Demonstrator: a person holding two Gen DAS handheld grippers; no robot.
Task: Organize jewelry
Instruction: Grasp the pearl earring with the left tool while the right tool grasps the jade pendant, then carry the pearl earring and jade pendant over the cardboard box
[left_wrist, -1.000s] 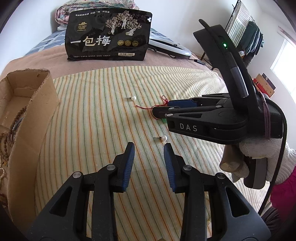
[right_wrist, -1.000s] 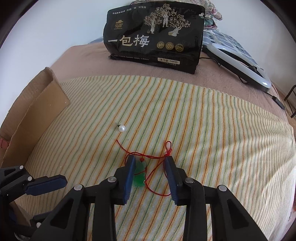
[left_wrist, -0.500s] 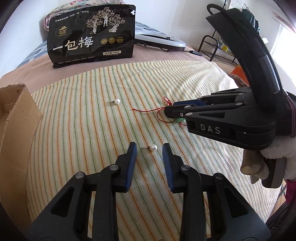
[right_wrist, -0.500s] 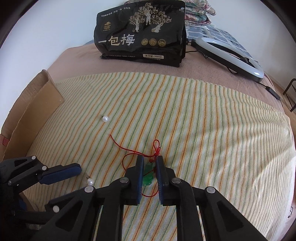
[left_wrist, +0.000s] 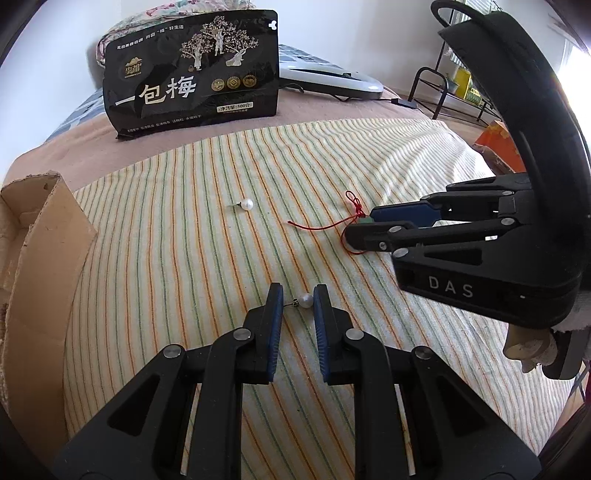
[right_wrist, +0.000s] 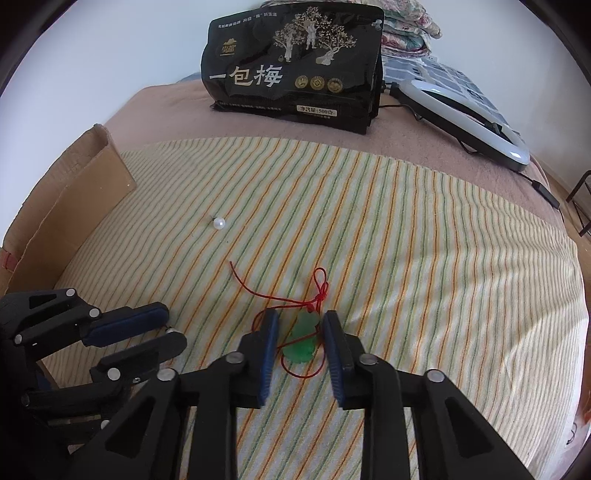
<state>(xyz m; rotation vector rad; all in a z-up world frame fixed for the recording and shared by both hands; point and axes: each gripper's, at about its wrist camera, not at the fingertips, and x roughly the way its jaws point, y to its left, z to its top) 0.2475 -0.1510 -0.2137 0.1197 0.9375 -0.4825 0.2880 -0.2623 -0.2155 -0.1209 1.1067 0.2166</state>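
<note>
left gripper (left_wrist: 298, 301): jaws closing around pearl earring (left_wrist: 305, 300), post pointing left, nearer than black bag (left_wrist: 192, 70) reading "一包梅" | right gripper (right_wrist: 301, 325): narrow, straddling green pendant (right_wrist: 301, 341), grip unclear; casing reads "DAS"

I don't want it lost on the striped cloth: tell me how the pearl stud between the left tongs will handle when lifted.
Round and glossy, the pearl stud may slip out as the left tongs, now closing around it, squeeze. Freed, it would likely roll in an arc, its thin post sticking out sideways. Tiny, so probably very light.
</note>
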